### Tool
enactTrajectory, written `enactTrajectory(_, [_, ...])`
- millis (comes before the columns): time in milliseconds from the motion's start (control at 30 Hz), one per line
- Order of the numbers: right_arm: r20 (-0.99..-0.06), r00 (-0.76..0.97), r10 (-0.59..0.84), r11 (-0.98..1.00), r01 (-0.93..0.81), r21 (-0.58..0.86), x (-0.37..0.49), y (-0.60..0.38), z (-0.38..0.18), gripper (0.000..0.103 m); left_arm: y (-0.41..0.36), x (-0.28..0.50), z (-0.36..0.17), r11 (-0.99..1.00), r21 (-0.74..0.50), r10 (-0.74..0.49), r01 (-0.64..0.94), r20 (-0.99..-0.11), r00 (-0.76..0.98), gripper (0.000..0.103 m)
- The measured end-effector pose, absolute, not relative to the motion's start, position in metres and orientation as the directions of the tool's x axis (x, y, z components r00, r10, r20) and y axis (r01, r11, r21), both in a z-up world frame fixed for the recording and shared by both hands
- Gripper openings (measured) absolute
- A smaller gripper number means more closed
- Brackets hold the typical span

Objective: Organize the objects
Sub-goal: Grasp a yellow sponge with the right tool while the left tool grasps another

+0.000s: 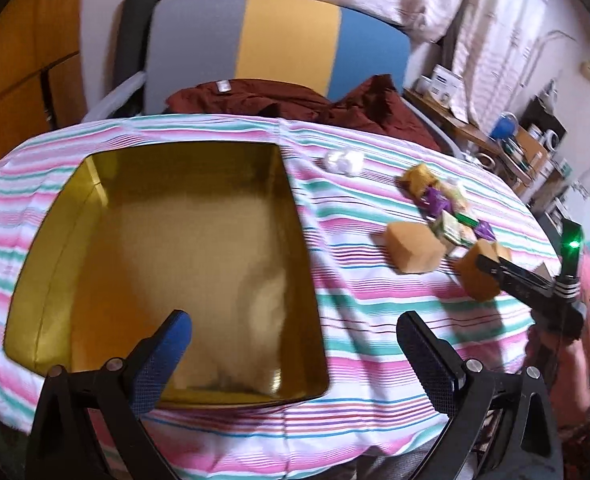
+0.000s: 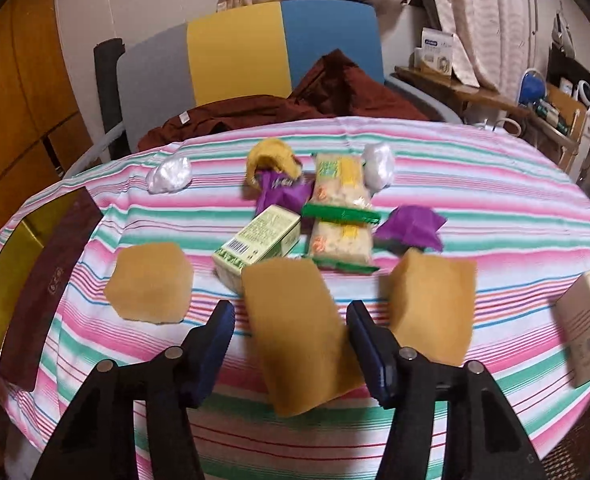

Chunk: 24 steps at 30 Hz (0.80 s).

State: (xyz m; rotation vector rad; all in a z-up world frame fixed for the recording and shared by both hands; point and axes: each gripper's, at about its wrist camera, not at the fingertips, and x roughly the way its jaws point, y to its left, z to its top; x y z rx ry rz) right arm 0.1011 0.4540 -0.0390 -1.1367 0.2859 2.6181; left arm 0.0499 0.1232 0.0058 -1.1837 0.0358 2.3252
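Note:
A gold tin box (image 1: 167, 248) lies open on the striped tablecloth; its dark red wall and gold inside show at the left of the right wrist view (image 2: 35, 280). My left gripper (image 1: 295, 340) is open and empty over the box's near right corner. My right gripper (image 2: 291, 332) is open, with its fingers on either side of a tan sponge block (image 2: 299, 332) and apart from it. In the left wrist view the right gripper (image 1: 491, 264) reaches that block (image 1: 475, 276). Two more tan blocks (image 2: 151, 280) (image 2: 435, 304) lie to either side.
Behind the blocks lie a green carton (image 2: 259, 244), a snack pack with a green clip (image 2: 341, 216), purple packets (image 2: 411, 228), a yellow wrapper (image 2: 271, 156) and two white wads (image 2: 169, 176). A beige box (image 2: 587, 324) sits at the right. A chair with a maroon cloth (image 2: 255, 112) stands behind.

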Motion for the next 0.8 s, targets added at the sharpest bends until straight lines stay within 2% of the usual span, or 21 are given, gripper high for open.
enactTrajectory(67, [-0.741,-0.643,0.194,-0.938,-0.343,0.053,0.101,0.454,-0.041,0.050,0.132,0.050,0.007,-0.848,-0.216,0.456,-0.484,-0.763,-0.457,0.103])
enactTrajectory(267, [-0.742,-0.653,0.153,-0.926,-0.357,0.123,0.107,0.462,-0.041,0.048,0.167,0.040,0.003,-0.786,-0.292,0.527,-0.545,-0.778,-0.343,0.103])
enactTrajectory(500, [-0.733,-0.671,0.110,-0.902,-0.378,0.210,0.122,0.465,-0.034,0.046,0.232,0.027,0.003,-0.719,-0.177,0.499,-0.672,-0.805,-0.321,0.103])
enactTrajectory(633, [-0.730,-0.674,0.113,-0.904,-0.375,0.206,0.129,0.461,-0.032,0.046,0.270,0.012,-0.006,-0.665,-0.130,0.492,-0.736,-0.817,-0.300,0.103])
enactTrajectory(800, [-0.726,-0.680,0.101,-0.891,-0.387,0.239,0.133,0.465,-0.035,0.046,0.312,-0.006,-0.033,-0.563,-0.155,0.499,-0.812,-0.847,-0.185,0.103])
